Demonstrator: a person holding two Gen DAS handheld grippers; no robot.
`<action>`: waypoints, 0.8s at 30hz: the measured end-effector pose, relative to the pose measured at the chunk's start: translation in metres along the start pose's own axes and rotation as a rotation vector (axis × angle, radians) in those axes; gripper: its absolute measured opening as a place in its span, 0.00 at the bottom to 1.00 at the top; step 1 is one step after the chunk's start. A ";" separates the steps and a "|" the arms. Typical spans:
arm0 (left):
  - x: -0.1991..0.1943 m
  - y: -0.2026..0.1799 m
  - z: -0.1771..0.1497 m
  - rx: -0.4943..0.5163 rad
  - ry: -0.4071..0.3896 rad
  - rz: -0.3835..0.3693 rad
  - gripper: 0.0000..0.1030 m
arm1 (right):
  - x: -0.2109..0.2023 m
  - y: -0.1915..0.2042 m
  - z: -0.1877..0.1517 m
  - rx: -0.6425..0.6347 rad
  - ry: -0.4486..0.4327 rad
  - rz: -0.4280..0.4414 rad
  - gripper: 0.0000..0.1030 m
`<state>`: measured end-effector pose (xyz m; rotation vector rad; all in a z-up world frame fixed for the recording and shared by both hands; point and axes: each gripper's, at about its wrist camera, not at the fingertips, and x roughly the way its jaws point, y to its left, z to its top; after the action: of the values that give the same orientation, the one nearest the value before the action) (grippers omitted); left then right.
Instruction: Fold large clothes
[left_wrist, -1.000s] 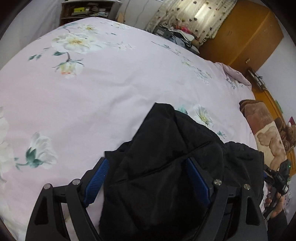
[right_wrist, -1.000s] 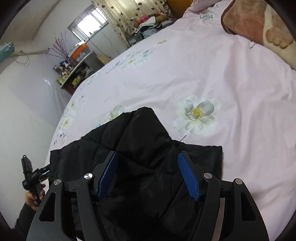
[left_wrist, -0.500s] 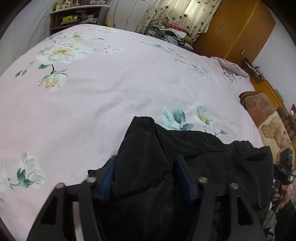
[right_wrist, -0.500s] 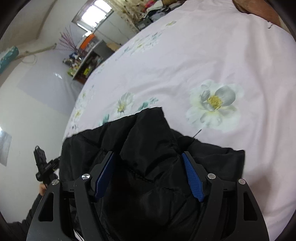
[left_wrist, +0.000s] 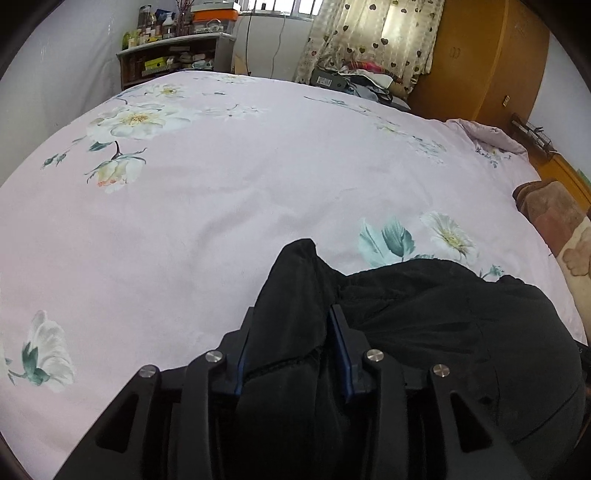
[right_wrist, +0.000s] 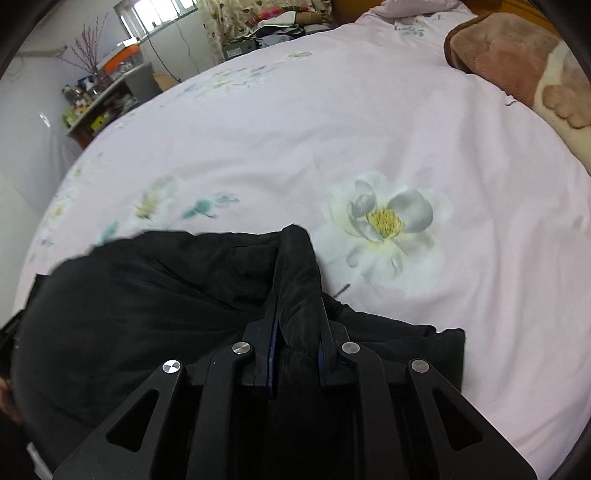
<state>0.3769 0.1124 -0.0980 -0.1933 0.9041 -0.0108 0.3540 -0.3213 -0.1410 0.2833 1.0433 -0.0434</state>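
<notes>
Pinching now where a second ago both stood apart, our left gripper and right gripper have clamped onto ridges of the black padded jacket, bunched beneath them on the floral bed, ready for lifting into a fold.

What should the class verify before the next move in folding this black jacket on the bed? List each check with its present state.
1. Left hand-held gripper shut on a ridge of the black jacket: ok.
2. Right hand-held gripper shut on a ridge of the jacket: ok.
3. Pink floral bedspread ahead of the jacket bare and fairly smooth: ok.
4. Brown blanket apart from the jacket: ok.
5. Each grip holds all the layers it should: cannot tell, the fabric is uniformly black.
6. Near hem lying flat: cannot tell, hidden under the grippers.
</notes>
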 end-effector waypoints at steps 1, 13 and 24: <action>0.002 0.001 -0.003 0.000 -0.009 0.001 0.39 | 0.003 0.000 -0.002 -0.006 -0.008 -0.009 0.16; -0.014 -0.001 0.005 -0.001 -0.011 0.036 0.47 | -0.012 0.002 -0.005 -0.022 -0.058 -0.065 0.23; -0.108 -0.028 0.026 0.019 -0.191 -0.034 0.56 | -0.125 0.059 -0.007 -0.092 -0.276 0.048 0.33</action>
<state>0.3323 0.0985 0.0063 -0.1892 0.7098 -0.0321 0.2943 -0.2754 -0.0248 0.2115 0.7614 0.0091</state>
